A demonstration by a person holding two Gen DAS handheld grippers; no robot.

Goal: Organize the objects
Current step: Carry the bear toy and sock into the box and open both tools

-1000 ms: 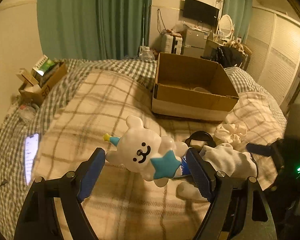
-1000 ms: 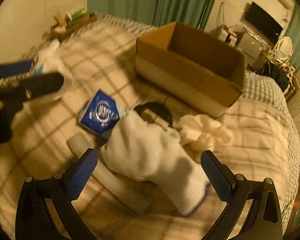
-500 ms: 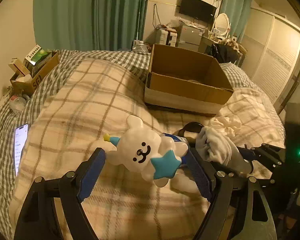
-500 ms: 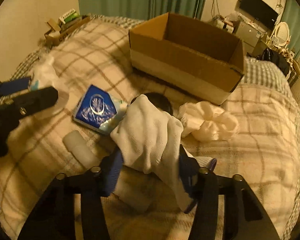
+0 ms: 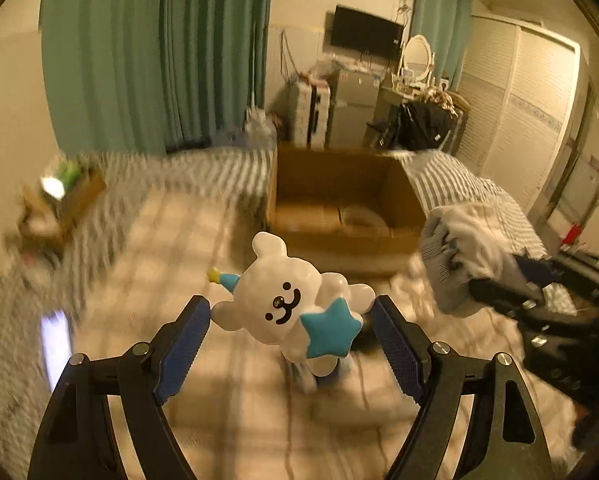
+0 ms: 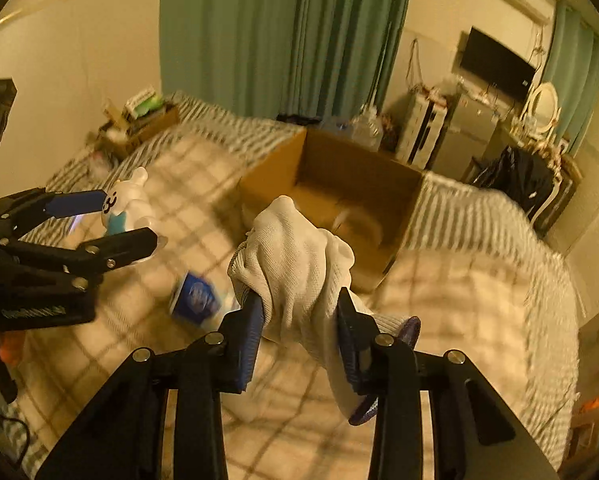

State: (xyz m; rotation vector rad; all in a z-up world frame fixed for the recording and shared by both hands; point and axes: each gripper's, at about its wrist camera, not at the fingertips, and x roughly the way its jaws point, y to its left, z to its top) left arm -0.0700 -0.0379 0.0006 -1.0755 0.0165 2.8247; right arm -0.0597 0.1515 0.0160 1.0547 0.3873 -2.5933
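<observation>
Right hand-held gripper [image 6: 299,320] has just been closing and now pinches the white sock [image 6: 299,256], lifted clear of the bed [image 6: 479,300]. Left hand-held gripper [image 5: 291,320] clamps the bear figurine [image 5: 287,300], also raised. Both probably head for the cardboard box [image 6: 271,178], though blur hides detail.

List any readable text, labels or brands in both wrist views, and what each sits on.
No text can be read for certain.
Blue packet on the bed: round white logo, blurred.
Left gripper body: pale lettering, too blurred to read.
Green-topped box in the far carton: markings too small.
Phone screen: motion-blurred glow only.
Bear toy, sock, cardboard box: no lettering visible.
</observation>
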